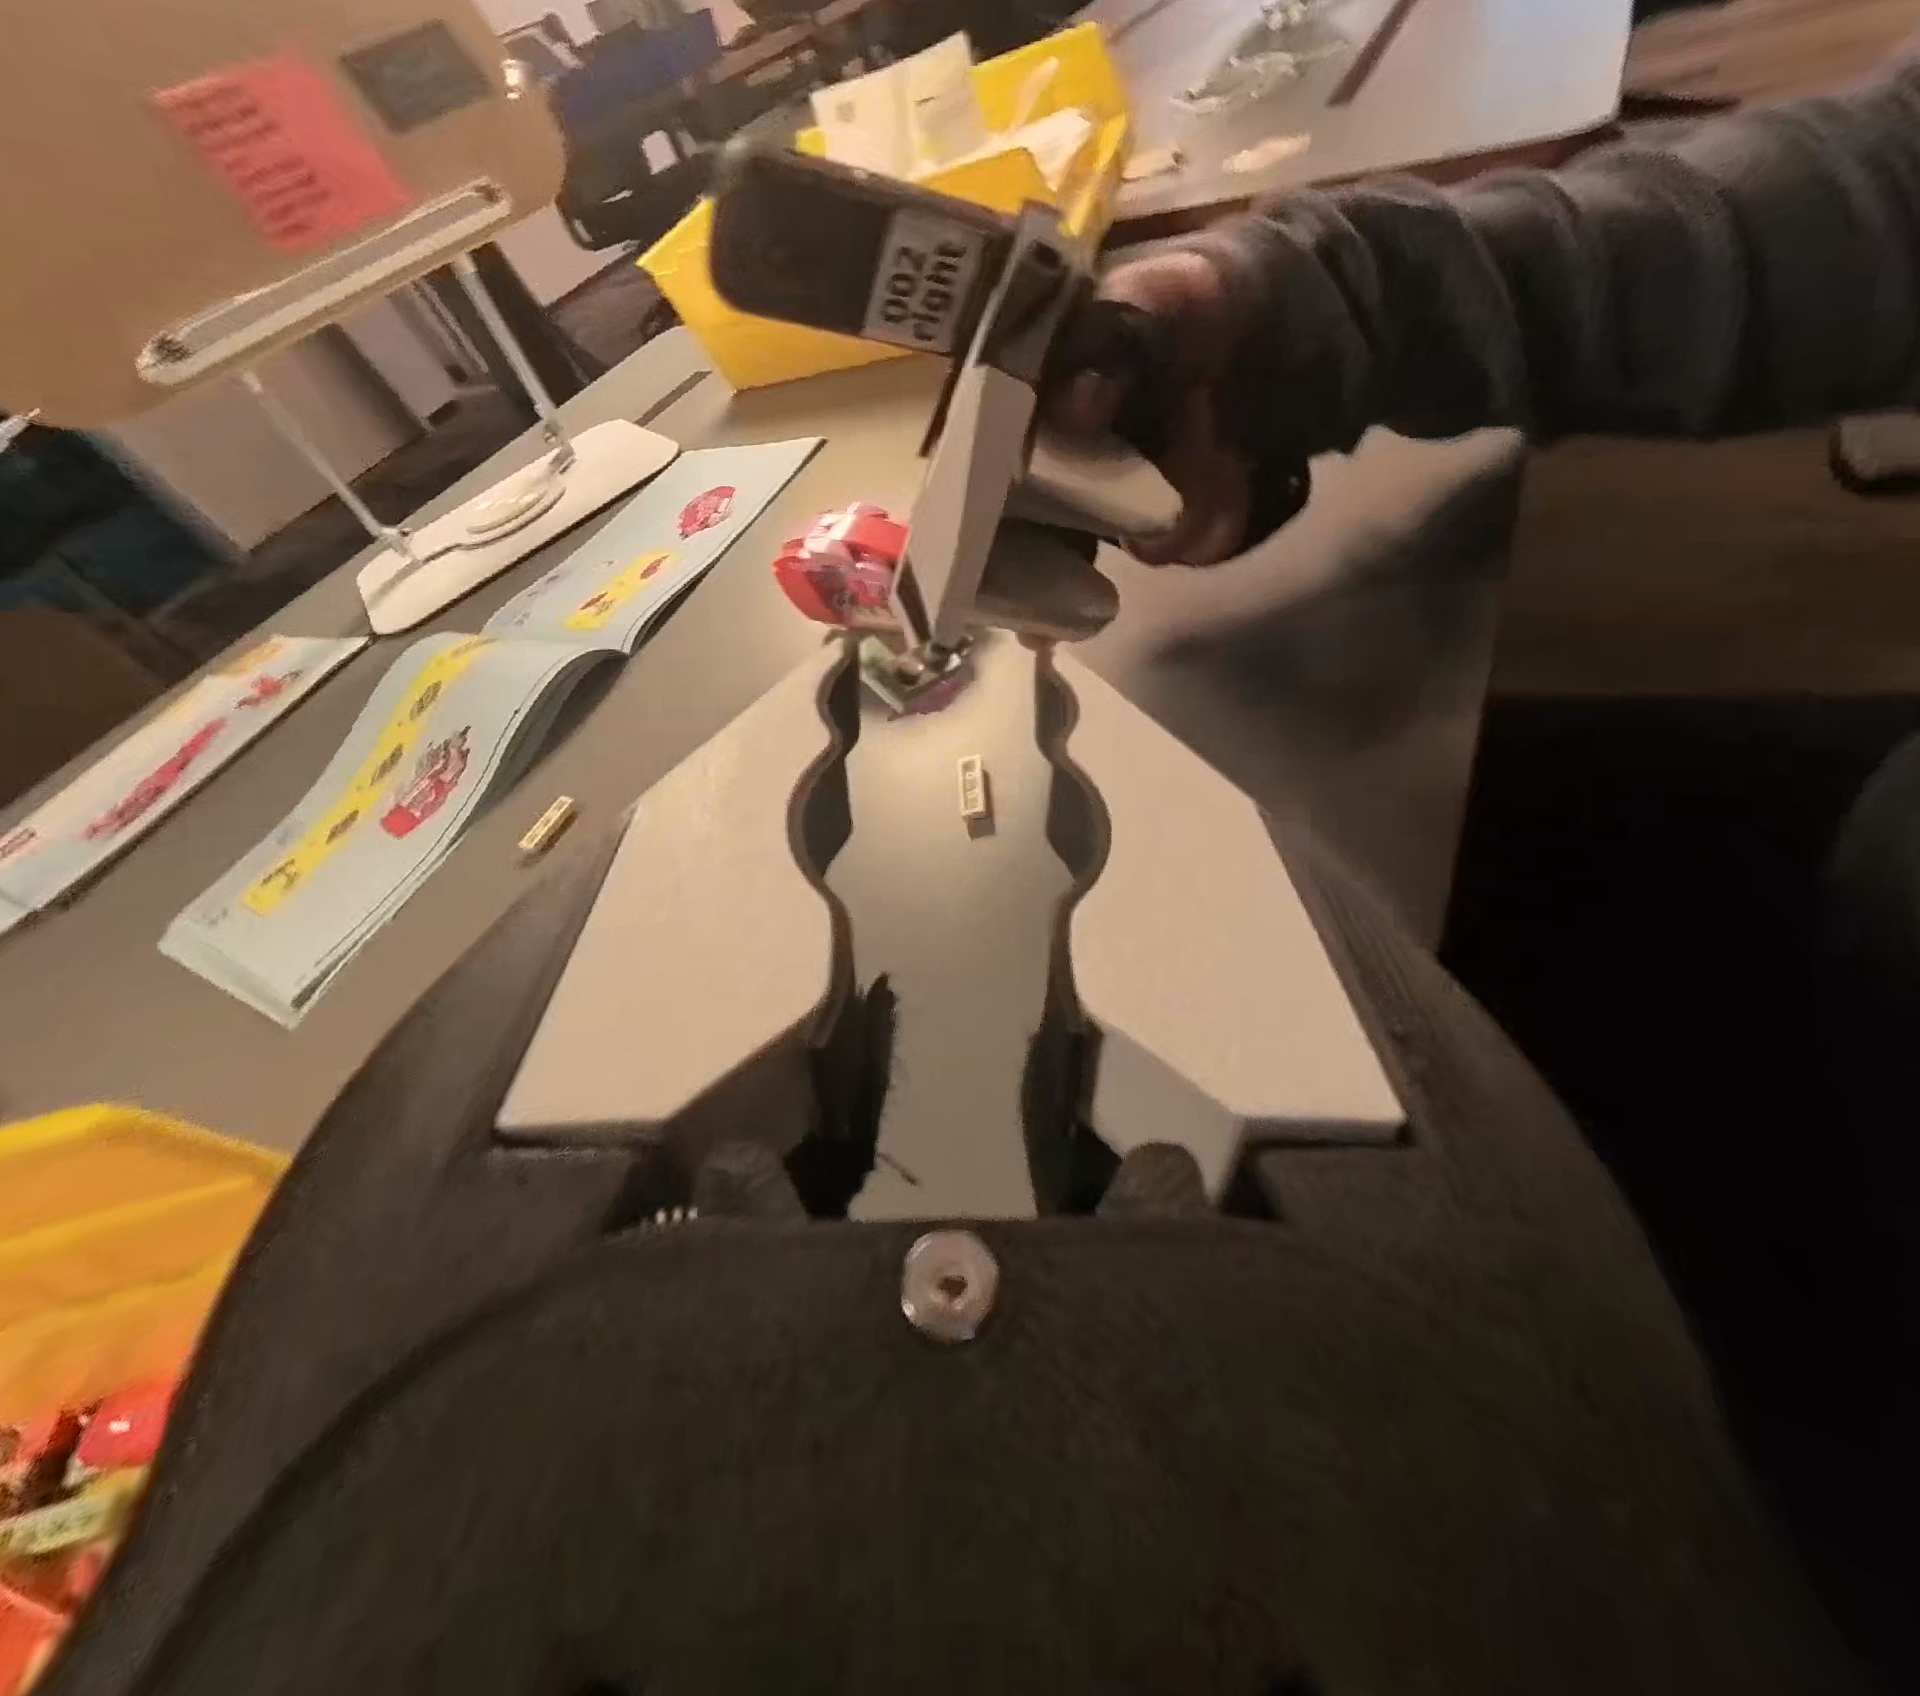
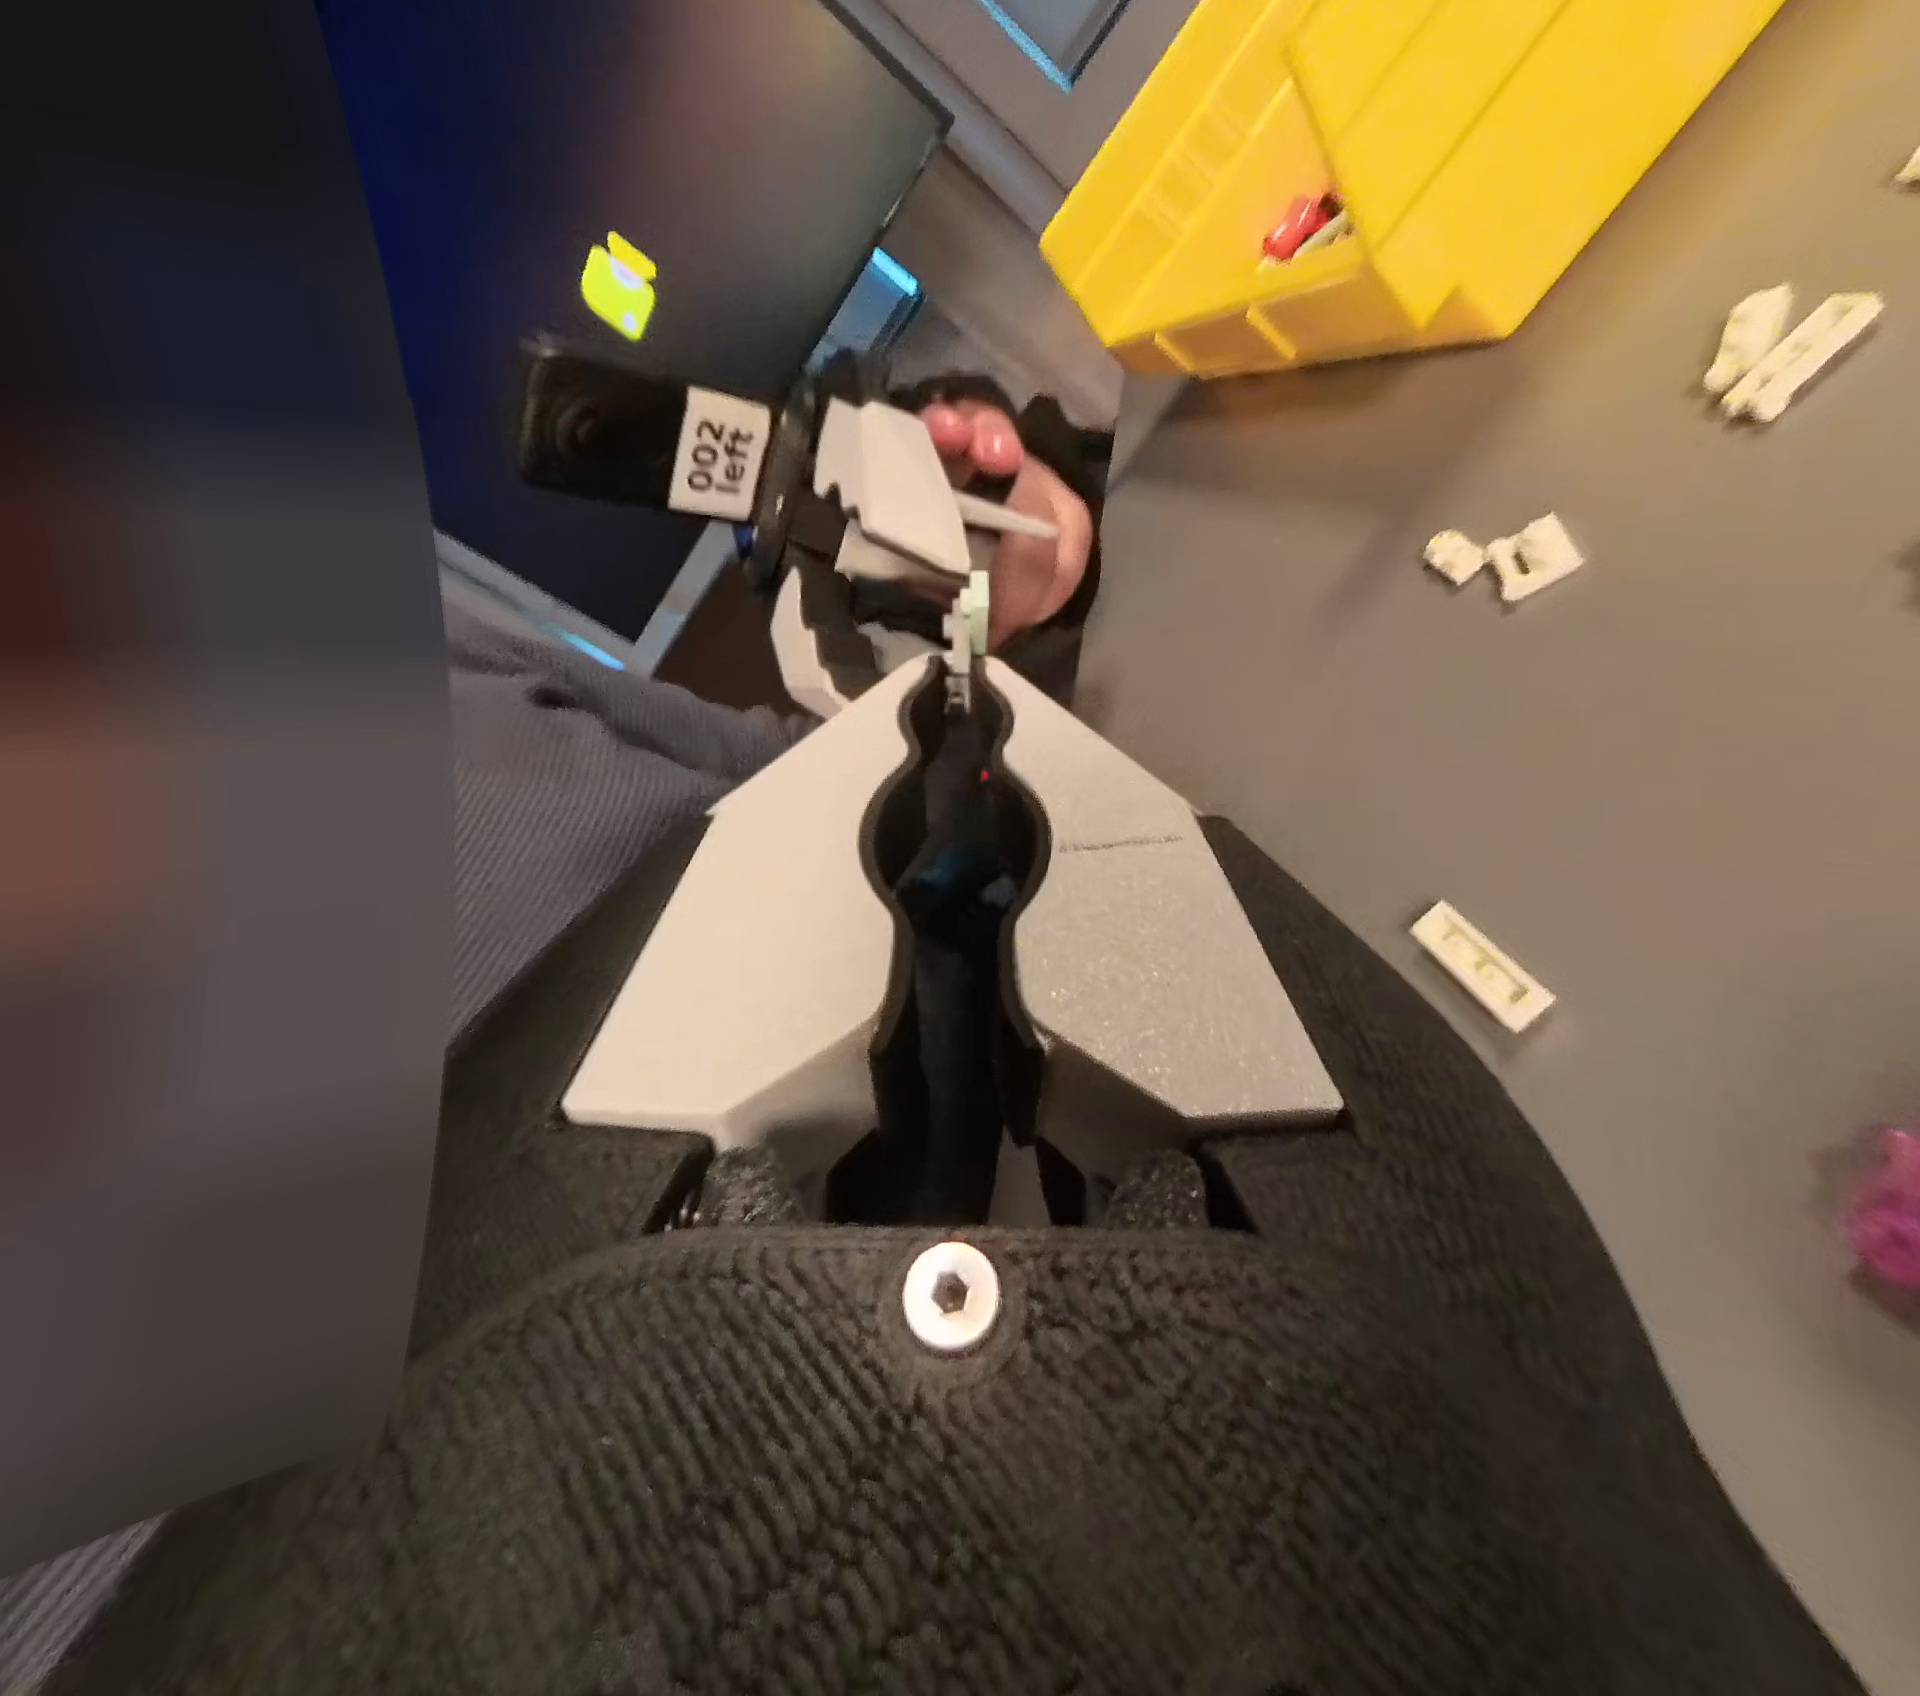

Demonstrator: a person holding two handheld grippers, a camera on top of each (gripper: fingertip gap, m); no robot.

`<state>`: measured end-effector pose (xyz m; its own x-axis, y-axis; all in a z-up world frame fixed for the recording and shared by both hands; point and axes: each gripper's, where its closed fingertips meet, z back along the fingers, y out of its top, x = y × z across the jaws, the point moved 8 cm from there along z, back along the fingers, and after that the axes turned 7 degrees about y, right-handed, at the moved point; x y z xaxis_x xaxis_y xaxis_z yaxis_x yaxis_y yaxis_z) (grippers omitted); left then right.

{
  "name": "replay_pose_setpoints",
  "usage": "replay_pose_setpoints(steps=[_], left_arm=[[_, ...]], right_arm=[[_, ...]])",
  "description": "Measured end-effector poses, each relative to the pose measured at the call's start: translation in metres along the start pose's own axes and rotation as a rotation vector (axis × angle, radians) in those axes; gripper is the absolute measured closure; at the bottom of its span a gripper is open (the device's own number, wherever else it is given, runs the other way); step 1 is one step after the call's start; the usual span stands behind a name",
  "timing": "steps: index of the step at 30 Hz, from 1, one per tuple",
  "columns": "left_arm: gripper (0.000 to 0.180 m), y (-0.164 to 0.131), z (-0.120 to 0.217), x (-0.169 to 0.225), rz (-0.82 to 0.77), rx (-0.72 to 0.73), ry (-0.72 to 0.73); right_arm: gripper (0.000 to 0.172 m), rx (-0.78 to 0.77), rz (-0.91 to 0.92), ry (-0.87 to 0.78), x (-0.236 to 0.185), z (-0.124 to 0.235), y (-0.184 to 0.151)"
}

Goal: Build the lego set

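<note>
Left gripper [image 1: 940,690]: we see its jaws apart, gripping nothing.
Right gripper [image 2: 961,670]: jaws pinch the small pale-green brick piece [image 2: 971,607], frame centre.
Brick's length: upright, in line with the right fingers.

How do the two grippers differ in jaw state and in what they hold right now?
The left gripper has its jaws spread apart, with nothing pressed between them; the right gripper has its jaws nearly closed on a small pale green toy-brick piece. The left gripper lies low along the grey table; the right gripper points steeply down, bringing its piece to the left one's tips. Both have grey fingers on black bodies and are hand-held.
</note>
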<state>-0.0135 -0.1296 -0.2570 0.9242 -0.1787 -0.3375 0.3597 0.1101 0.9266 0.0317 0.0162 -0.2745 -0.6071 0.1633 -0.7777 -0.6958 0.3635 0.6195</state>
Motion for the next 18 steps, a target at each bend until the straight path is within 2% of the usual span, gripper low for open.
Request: replay_pose_setpoints(steps=[4, 9, 14, 16, 18], left_arm=[[0.145, 0.003, -0.001, 0.005, -0.082, -0.046, -0.088], [0.159, 0.004, -0.006, 0.010, -0.174, -0.121, -0.131], [0.148, 0.002, -0.006, 0.014, -0.170, -0.155, -0.192], [0.162, 0.004, -0.005, 0.013, -0.145, -0.133, -0.199], [0.163, 0.005, -0.004, 0.014, -0.116, -0.131, -0.221]], right_arm=[[0.169, -0.139, -0.007, -0.001, -0.004, -0.002, -0.005], [0.168, -0.228, -0.001, -0.007, -0.008, -0.005, -0.008], [0.168, -0.241, 0.007, 0.009, -0.012, -0.003, -0.009], [0.168, -0.262, 0.012, 0.029, -0.014, -0.004, -0.012], [0.168, -0.263, 0.019, 0.039, -0.016, -0.005, -0.014]])
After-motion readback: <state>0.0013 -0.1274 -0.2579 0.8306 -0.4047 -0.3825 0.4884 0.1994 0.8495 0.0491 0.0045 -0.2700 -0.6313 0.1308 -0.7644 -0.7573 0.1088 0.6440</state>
